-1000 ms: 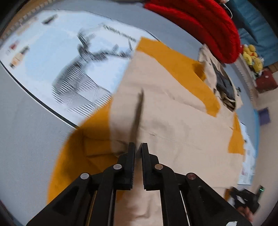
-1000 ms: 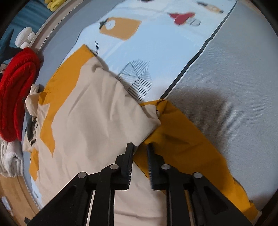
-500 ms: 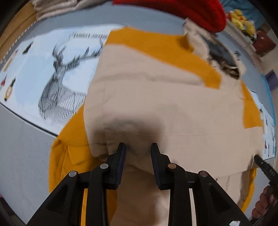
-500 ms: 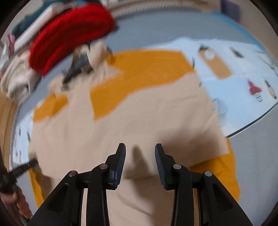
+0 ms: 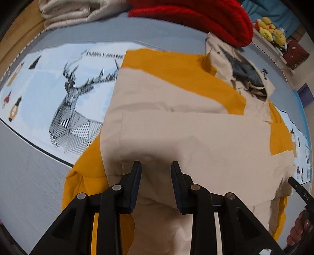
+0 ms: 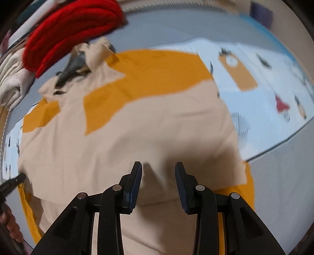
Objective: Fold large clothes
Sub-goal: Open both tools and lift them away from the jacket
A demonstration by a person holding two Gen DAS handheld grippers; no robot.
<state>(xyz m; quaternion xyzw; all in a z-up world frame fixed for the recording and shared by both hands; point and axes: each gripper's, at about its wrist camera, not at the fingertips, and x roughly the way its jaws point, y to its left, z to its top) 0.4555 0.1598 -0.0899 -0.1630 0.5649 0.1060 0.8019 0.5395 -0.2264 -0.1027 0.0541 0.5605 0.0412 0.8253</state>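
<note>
A beige and mustard-yellow jacket (image 5: 186,121) lies spread flat on a light blue printed mat (image 5: 45,92), its grey-lined hood (image 5: 243,72) at the far end. My left gripper (image 5: 156,166) hovers over the beige cloth near its near edge, open, with nothing between the pads. The right gripper (image 6: 158,167) is above the same jacket (image 6: 137,127), also open and empty. Each view catches the other gripper at its side edge: the right one (image 5: 300,193) and the left one (image 6: 12,182), each with a hand behind it.
A red knitted garment (image 5: 196,17) and folded cream fabric (image 5: 68,15) lie beyond the hood. Yellow plush toys (image 5: 270,31) sit at the far right. Grey floor covering (image 5: 25,176) surrounds the mat, whose dark border (image 6: 284,141) runs beside the jacket.
Both grippers stood nearly shut at the beige cloth's edge a second ago and now stand open. Both wrists rolled, and the beige panel now lies flat across the jacket.
</note>
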